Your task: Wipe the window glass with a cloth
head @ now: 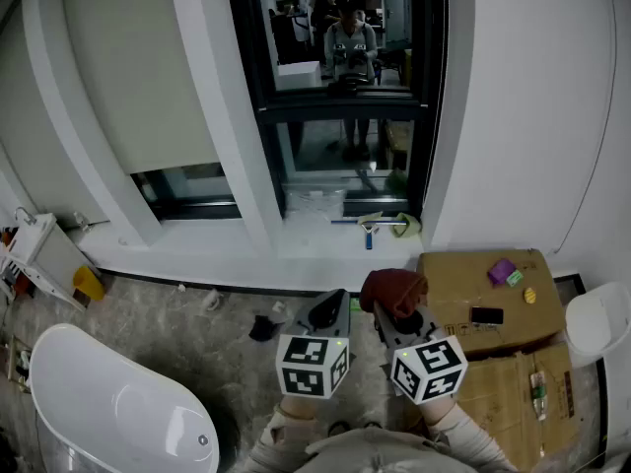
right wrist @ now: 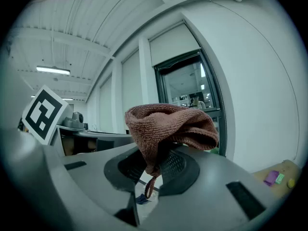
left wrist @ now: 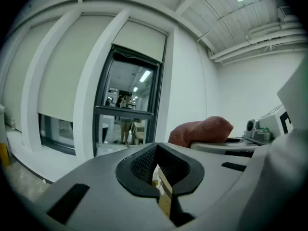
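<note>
Cloth [right wrist: 168, 124], reddish-brown and bunched, sits pinched in the closed jaws of the right gripper [right wrist: 147, 172], well short of the dark window glass [head: 340, 67]; the left gripper [left wrist: 156, 177] alongside is closed, holding nothing.

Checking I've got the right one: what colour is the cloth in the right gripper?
Reddish-brown cloth, clamped in the right gripper; clearest in the right gripper view.
</note>
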`<state>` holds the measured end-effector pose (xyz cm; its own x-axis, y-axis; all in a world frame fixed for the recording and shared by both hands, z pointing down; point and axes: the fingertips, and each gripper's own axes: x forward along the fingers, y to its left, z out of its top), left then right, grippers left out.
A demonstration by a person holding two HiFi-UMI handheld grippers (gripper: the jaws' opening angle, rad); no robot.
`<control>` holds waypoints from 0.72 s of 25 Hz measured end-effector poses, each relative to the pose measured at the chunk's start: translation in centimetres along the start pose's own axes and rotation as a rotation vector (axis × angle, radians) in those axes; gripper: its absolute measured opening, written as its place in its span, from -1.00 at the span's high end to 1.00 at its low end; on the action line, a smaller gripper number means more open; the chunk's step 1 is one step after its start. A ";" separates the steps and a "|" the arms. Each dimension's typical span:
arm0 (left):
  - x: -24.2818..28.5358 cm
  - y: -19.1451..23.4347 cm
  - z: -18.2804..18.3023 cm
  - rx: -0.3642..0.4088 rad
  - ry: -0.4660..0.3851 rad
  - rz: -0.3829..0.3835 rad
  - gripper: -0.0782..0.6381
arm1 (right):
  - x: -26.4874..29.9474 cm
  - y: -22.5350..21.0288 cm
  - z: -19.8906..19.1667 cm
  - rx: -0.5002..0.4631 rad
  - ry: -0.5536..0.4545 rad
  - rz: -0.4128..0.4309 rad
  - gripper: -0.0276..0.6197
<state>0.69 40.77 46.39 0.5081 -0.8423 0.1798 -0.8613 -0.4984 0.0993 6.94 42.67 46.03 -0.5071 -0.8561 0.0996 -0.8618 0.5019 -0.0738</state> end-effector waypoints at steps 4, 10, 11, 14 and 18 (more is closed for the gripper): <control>-0.1 0.5 -0.1 -0.007 0.001 0.008 0.77 | 0.3 0.3 0.2 -0.007 -0.002 0.005 0.78; 0.1 1.4 -0.5 -0.018 0.008 0.009 0.77 | 1.0 0.3 0.1 0.000 0.003 -0.001 0.78; 0.2 1.5 -0.6 -0.016 0.011 0.007 0.77 | 1.1 0.3 0.0 0.002 0.004 -0.003 0.78; 0.4 1.9 -0.6 -0.006 0.013 0.005 0.77 | 1.4 0.4 0.0 0.017 -0.007 0.000 0.78; 0.6 2.8 -0.6 0.004 0.012 -0.002 0.77 | 1.9 0.9 -0.3 0.016 -0.008 -0.002 0.78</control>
<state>-1.41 39.03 47.30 0.5099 -0.8387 0.1913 -0.8601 -0.5010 0.0959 5.21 41.56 46.40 -0.5049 -0.8583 0.0916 -0.8626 0.4978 -0.0895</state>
